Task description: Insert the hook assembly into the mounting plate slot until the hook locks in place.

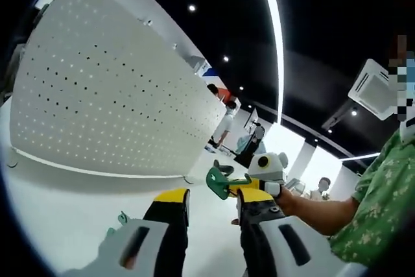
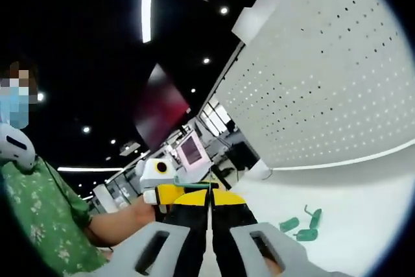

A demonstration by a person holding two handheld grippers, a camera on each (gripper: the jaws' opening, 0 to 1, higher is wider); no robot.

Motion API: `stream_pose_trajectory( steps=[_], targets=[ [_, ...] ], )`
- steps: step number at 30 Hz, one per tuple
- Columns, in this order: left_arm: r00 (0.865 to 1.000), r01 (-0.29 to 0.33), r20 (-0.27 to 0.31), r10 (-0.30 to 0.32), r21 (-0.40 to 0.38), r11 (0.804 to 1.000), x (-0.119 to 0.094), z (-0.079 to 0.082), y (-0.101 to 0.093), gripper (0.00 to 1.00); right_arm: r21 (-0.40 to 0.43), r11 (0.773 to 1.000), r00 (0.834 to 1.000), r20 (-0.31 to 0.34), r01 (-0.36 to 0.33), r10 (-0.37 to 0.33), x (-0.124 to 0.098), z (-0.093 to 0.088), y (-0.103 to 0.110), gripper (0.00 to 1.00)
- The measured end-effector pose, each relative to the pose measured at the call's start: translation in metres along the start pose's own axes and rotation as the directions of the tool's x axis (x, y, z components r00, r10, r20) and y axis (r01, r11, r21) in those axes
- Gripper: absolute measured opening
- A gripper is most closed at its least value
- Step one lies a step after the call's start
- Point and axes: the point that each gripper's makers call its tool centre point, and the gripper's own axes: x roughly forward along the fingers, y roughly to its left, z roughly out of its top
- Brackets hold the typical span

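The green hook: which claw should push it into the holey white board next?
Probably the right claw: it is shut on the green hook in the left gripper view. The left claw is open and empty. The pegboard stands ahead of both.

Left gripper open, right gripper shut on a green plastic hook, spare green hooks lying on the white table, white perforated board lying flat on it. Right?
Not quite. The white perforated board stands upright on the white table, as the right gripper view shows. The rest holds: left gripper open, right gripper shut on a green plastic hook, spare green hooks lying on the table.
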Motion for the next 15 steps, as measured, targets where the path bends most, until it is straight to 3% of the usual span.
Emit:
stream_pose_trajectory(
  steps=[15],
  targets=[
    [0.998,0.05,0.037,-0.049,-0.038,0.998,0.0036,0.0045,-0.0073,0.21,0.037,0.998,0.999,0.028,-0.045,0.044,0.0017,0.0028,0.0079,0.0]
  ],
)
